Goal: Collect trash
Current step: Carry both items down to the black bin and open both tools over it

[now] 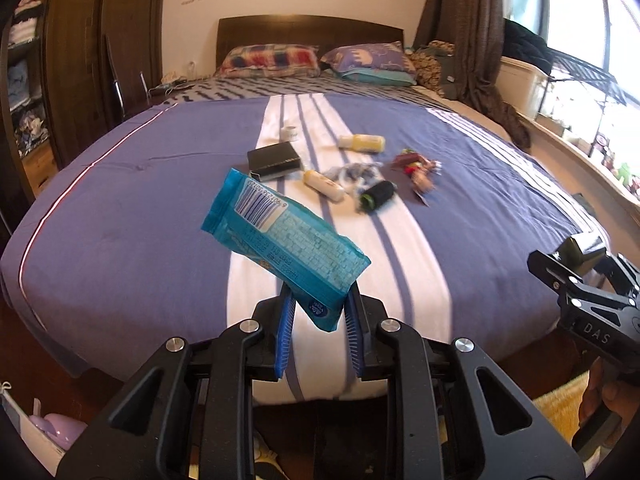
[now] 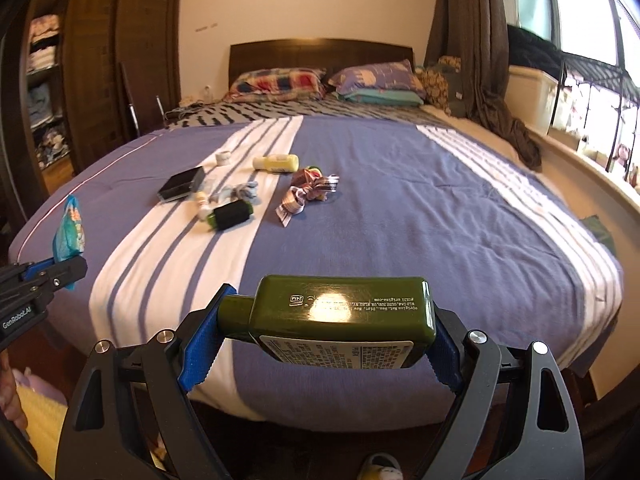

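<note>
Trash is already in both tongs: the left tongs (image 1: 318, 320) are clamped on the lower end of a blue wrapper pack (image 1: 280, 236), which sticks up and forward above the foot of the bed (image 2: 400, 220), and the right tongs (image 2: 320, 340) are clamped across the ends of a dark green bottle (image 2: 340, 316) held sideways, neck toward the left pad. Both loads hang over the near edge of the bed, well short of the rest of the litter.

That litter lies in a cluster near the middle of the cover: a black box (image 1: 274, 159), two pale yellow bottles (image 1: 362, 143) (image 1: 323, 185), a small white jar (image 1: 289, 133), a black cylinder with a green end (image 1: 376, 196), a crumpled whitish piece (image 1: 354, 174) and a bunch of coloured wrappers (image 1: 416, 168).

No bin or bag shows in either view (it may sit below the frame), so the step in hand looks like carrying these two pieces off to be dropped. To do it well, keep the squeeze steady. The wrapper is gripped only at its tip and could swing or slide out if swung fast, and the bottle's glossy ends could slip on the pads if tilted. Move both low and level, and release only once each is above the container.
</note>
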Available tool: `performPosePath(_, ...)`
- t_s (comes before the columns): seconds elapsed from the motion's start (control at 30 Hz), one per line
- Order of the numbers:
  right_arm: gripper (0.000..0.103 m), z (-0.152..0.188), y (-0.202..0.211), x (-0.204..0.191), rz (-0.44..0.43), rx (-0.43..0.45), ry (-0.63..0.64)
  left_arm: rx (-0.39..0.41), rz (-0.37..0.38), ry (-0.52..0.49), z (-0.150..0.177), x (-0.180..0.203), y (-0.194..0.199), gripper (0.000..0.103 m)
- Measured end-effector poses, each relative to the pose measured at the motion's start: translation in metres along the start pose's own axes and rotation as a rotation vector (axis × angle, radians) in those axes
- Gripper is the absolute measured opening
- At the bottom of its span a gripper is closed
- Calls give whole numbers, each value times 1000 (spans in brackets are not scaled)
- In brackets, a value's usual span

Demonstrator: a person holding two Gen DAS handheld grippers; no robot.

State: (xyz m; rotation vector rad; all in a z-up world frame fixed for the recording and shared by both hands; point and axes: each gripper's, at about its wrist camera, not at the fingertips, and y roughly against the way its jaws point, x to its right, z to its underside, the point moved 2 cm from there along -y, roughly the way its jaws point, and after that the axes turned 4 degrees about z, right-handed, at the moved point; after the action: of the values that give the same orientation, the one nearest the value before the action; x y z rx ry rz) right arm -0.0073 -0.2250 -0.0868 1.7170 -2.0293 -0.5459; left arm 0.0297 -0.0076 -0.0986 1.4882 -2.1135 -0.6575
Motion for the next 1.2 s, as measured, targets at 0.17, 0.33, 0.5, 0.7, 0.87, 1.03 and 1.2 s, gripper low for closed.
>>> performPosePath(0.17, 87, 30, 24, -8, -16, 7, 51, -23, 38, -14, 33, 11, 12, 22)
performPosePath(0.33, 87, 64, 30, -10, -45, -21, 60, -88, 40, -29, 73, 21, 5, 22)
performPosePath(0.5, 87, 96, 18, -12, -68, -83, 57, -151, 61, -28, 117, 25, -13, 22)
performPosePath(0.7, 87, 135, -9, -18, -123, -189, 60, -252, 75, -23, 163, 20, -44, 22)
performPosePath(0.87, 87, 164, -38, -24, -193, -292, 44, -359, 90, -6, 195, 12, -77, 22)
performPosePath(1.03, 87, 191, -70, -30, -247, -417, 13, -475, 126, 2, 221, 9, -110, 22)
performPosePath(1.2, 87, 210, -96, -38, -262, -514, -1, -559, 156, 3, 237, 12, -134, 22)
